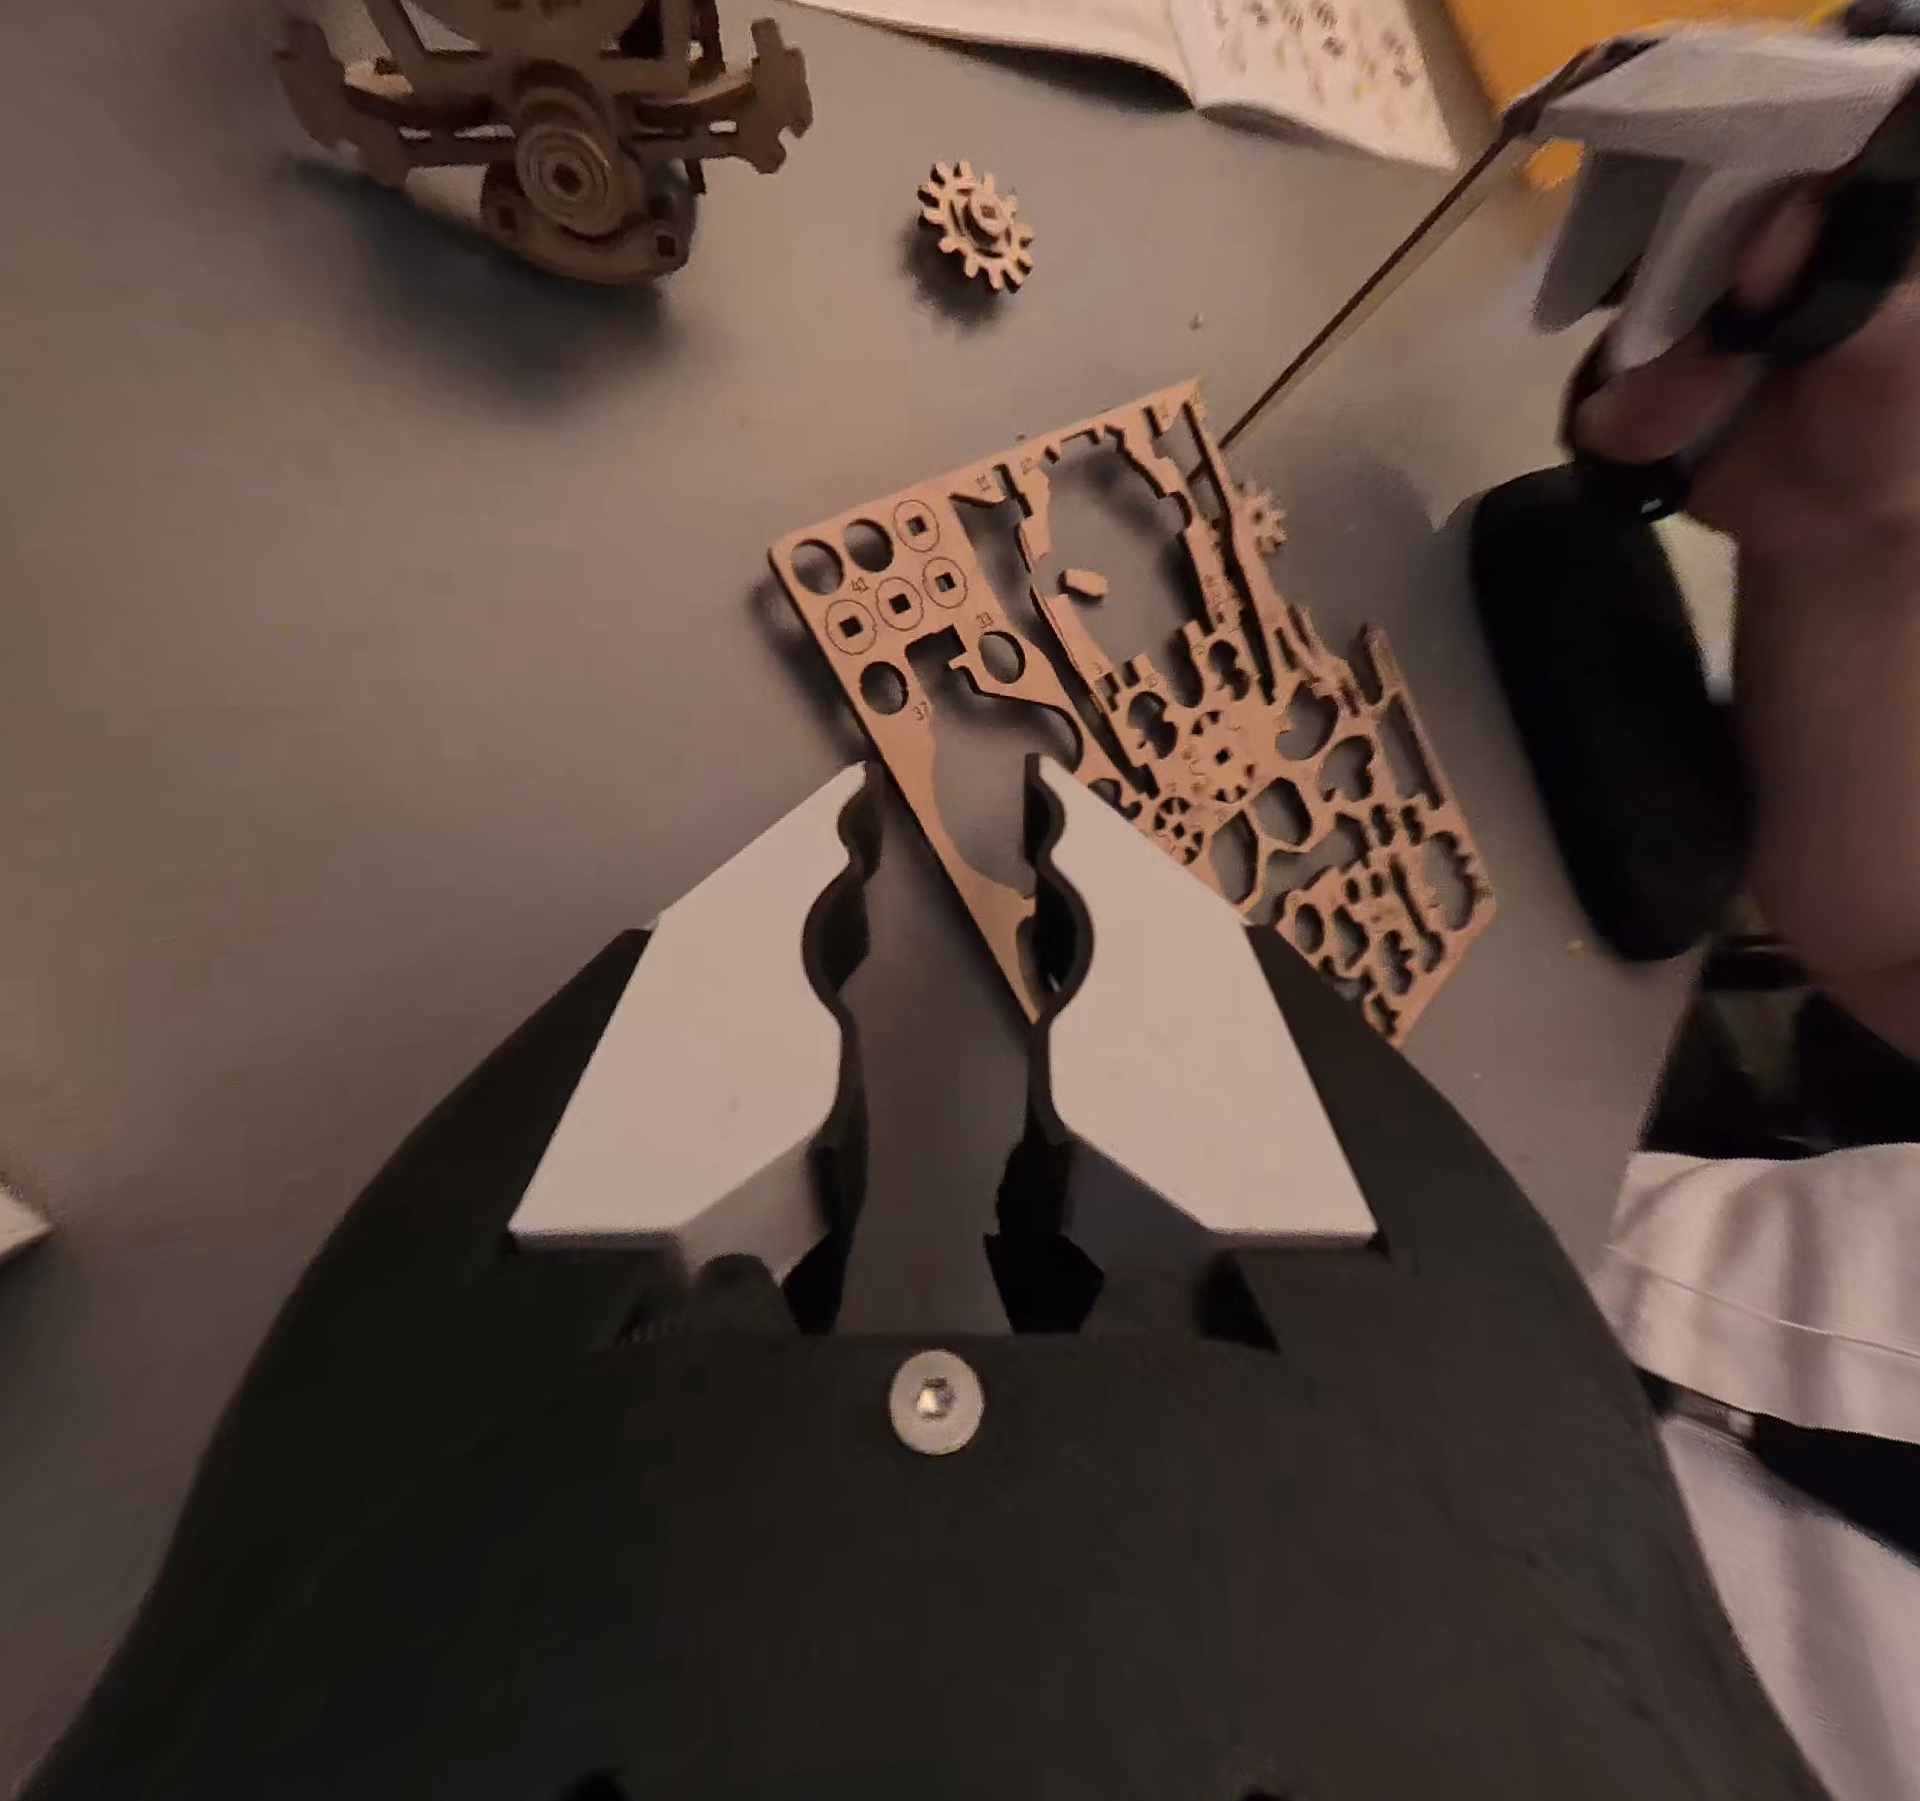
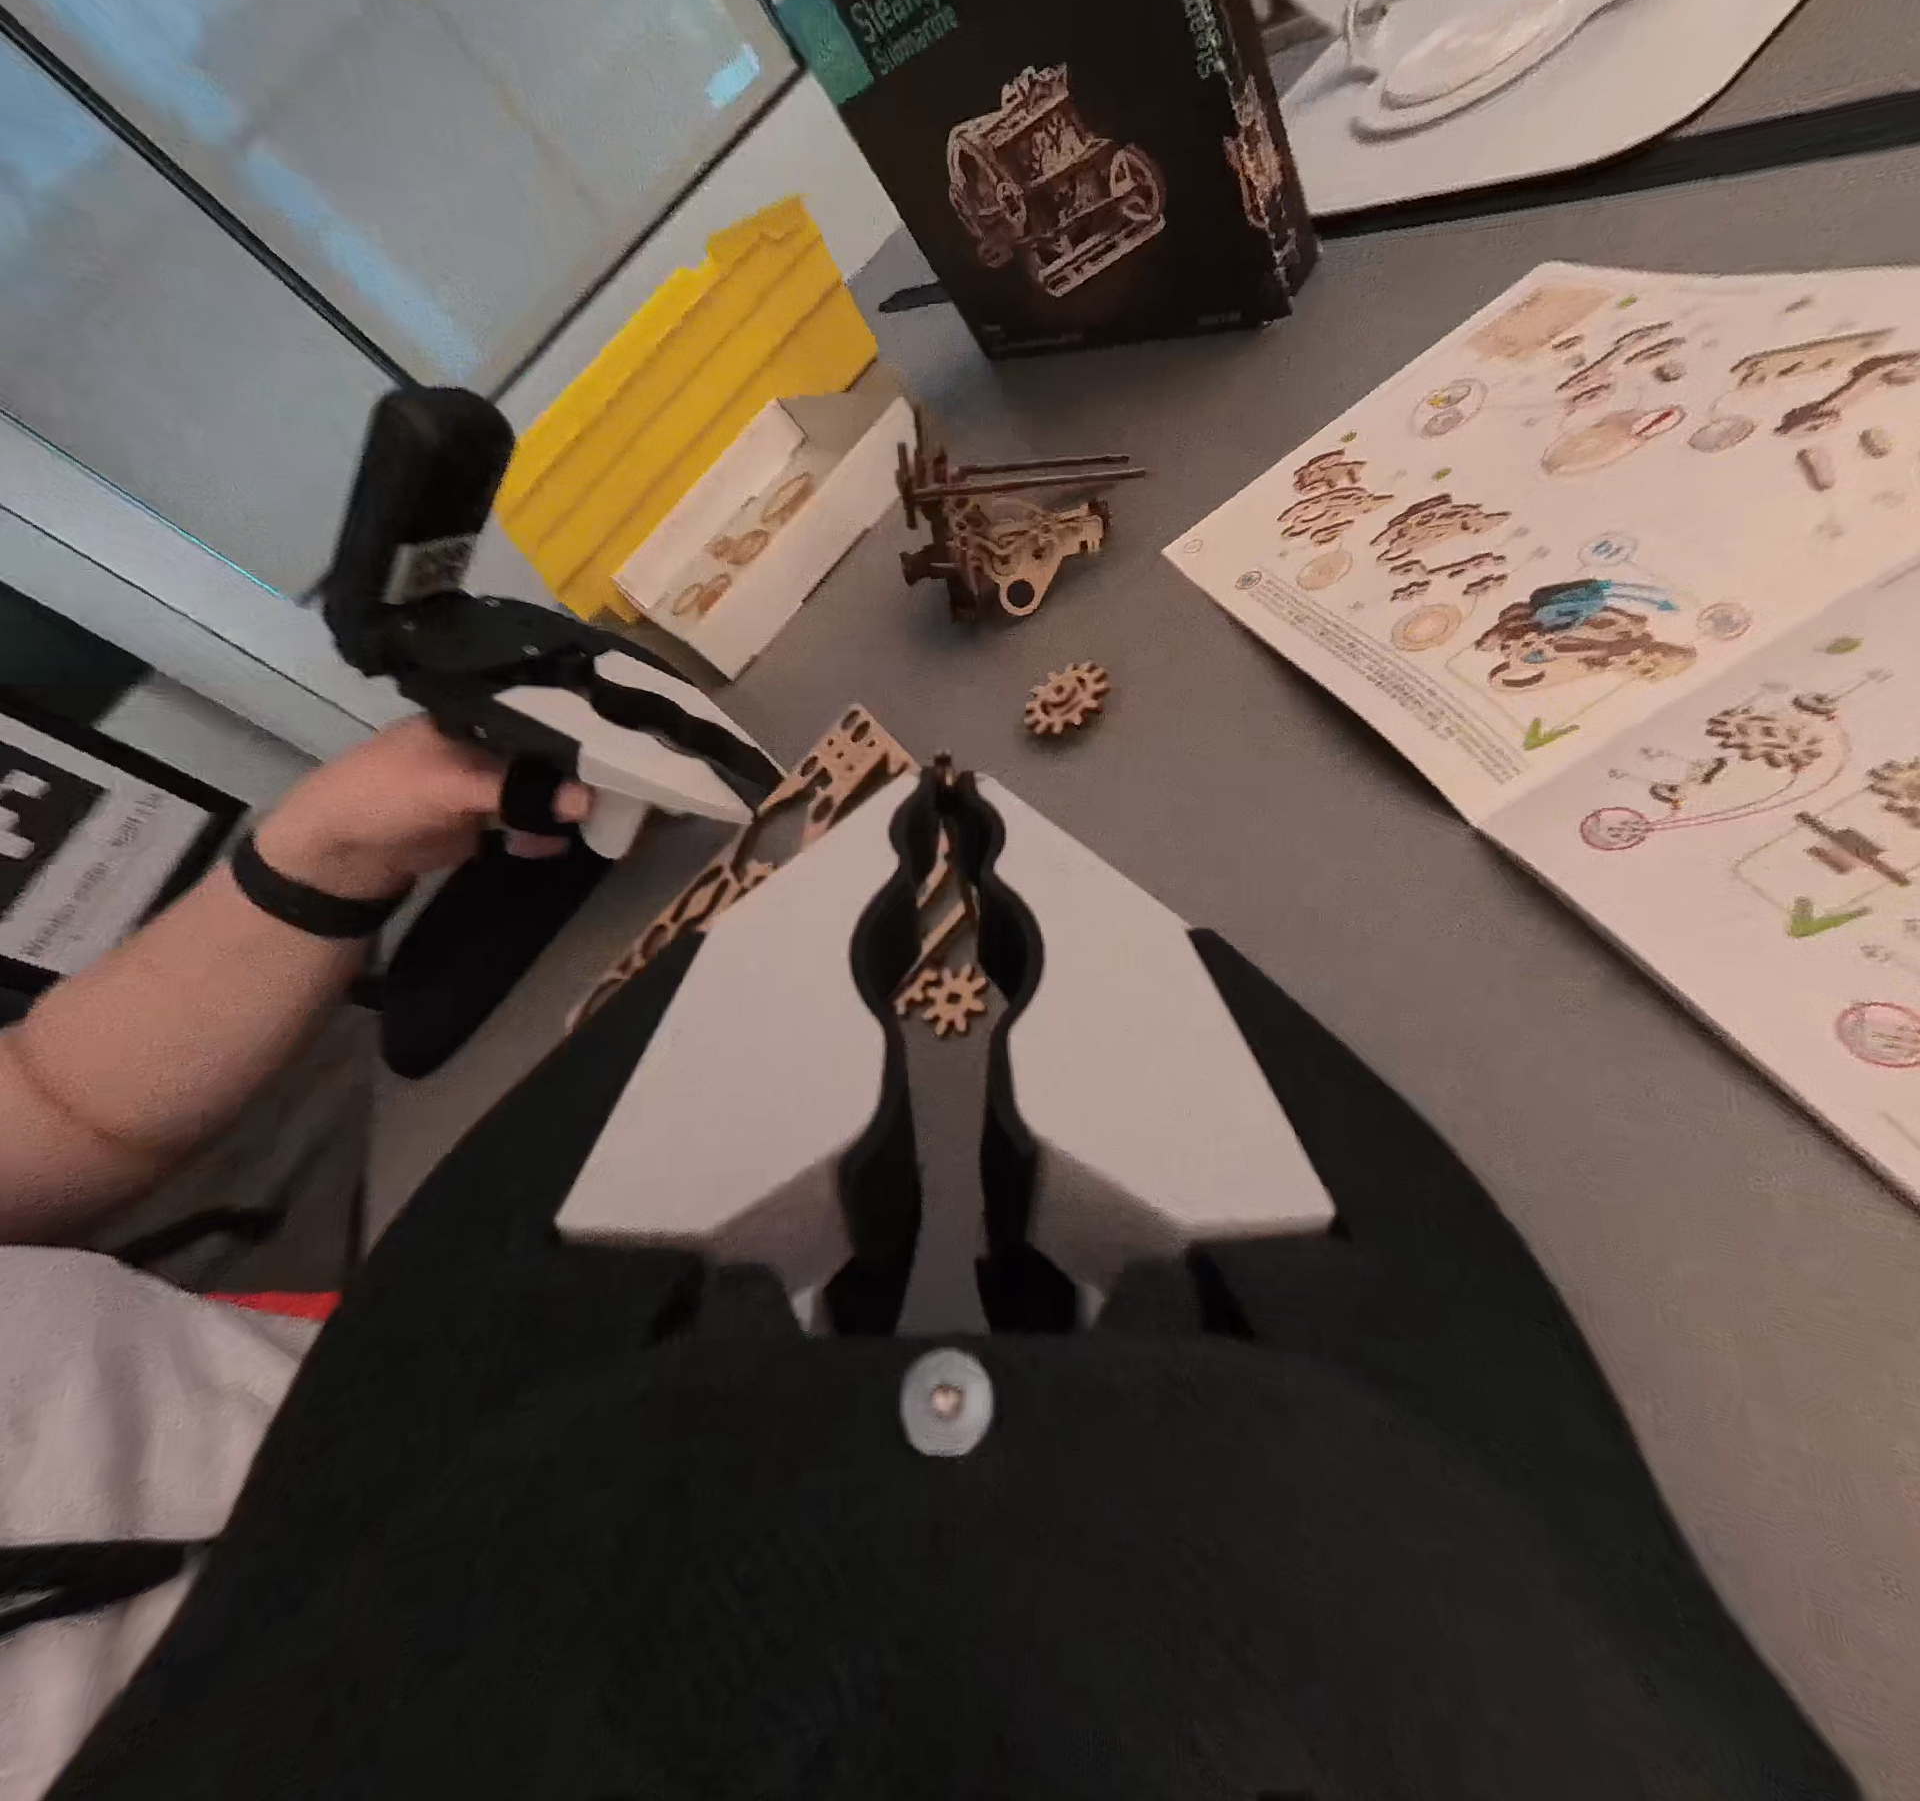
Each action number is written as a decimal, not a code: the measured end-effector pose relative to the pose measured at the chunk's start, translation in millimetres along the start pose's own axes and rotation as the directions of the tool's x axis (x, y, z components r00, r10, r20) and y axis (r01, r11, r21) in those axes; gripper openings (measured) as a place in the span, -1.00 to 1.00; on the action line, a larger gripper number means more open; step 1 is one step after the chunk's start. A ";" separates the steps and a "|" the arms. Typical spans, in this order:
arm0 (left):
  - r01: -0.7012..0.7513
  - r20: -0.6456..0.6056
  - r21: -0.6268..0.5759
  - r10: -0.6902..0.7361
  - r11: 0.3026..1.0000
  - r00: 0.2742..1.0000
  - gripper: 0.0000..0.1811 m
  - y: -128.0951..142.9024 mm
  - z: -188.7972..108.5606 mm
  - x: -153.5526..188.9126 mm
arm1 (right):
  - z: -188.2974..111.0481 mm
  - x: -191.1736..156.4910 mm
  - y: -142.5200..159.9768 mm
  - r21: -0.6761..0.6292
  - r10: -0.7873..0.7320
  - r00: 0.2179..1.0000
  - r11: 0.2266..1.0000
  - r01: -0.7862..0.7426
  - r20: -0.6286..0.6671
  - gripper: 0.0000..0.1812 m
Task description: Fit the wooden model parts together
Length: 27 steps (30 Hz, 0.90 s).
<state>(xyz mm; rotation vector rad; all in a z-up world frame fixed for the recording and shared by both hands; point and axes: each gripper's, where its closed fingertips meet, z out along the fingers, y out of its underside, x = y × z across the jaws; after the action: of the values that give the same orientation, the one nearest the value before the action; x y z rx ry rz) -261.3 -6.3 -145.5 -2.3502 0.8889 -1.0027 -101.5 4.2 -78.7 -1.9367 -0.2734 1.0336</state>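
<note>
A flat wooden parts sheet (image 1: 940, 629) with many cut-outs lies on the grey table; it also shows in the right wrist view (image 2: 831, 764). My left gripper (image 1: 951, 775) is open, its fingers either side of the sheet's near edge. My right gripper (image 2: 940, 785) is shut on a thin wooden part (image 2: 935, 889), whose far end reaches the sheet's far corner (image 1: 1351, 297). A small gear (image 2: 951, 998) lies beside the sheet. A loose larger gear (image 1: 977, 224) and the partly built wooden model (image 1: 540, 120) sit farther off.
An open instruction booklet (image 2: 1558, 660) lies to the right. A dark kit box (image 2: 1070, 120) stands at the back. A yellow tray (image 2: 707, 380) and a white cardboard box (image 2: 758, 525) sit back left. The person's forearm (image 2: 156, 972) is at the left.
</note>
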 end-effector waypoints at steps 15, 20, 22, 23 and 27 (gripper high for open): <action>0.185 -0.309 -0.016 -0.181 0.983 0.934 -0.78 1.8 -13.2 25.5 | -10.3 -32.6 -1.0 0.050 0.130 0.951 0.988 -0.150 0.282 -1.00; 0.213 -0.384 -0.001 -0.197 0.977 0.902 -0.78 22.8 -27.2 53.0 | -16.3 -54.1 24.0 -0.003 0.049 0.957 0.999 -0.051 0.287 -1.00; 0.260 -0.461 0.019 -0.223 0.965 0.859 -0.79 23.0 -34.1 65.1 | -16.7 -59.8 31.3 -0.015 0.003 0.959 1.000 0.001 0.284 -1.00; 0.302 -0.508 0.026 -0.247 0.953 0.825 -0.80 20.1 -38.2 70.0 | -16.3 -61.5 34.8 -0.029 -0.013 0.961 0.999 0.022 0.277 -1.00; 0.390 -0.604 0.031 -0.293 0.920 0.741 -0.86 13.9 -45.4 76.8 | -15.9 -66.2 42.7 -0.055 -0.065 0.963 0.995 0.083 0.262 -1.00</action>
<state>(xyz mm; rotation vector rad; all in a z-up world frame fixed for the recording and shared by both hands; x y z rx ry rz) -259.9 -76.0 -88.1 -2.1223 0.5356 -1.9601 -139.6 -66.3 -71.9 -1.8317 -0.5294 1.2434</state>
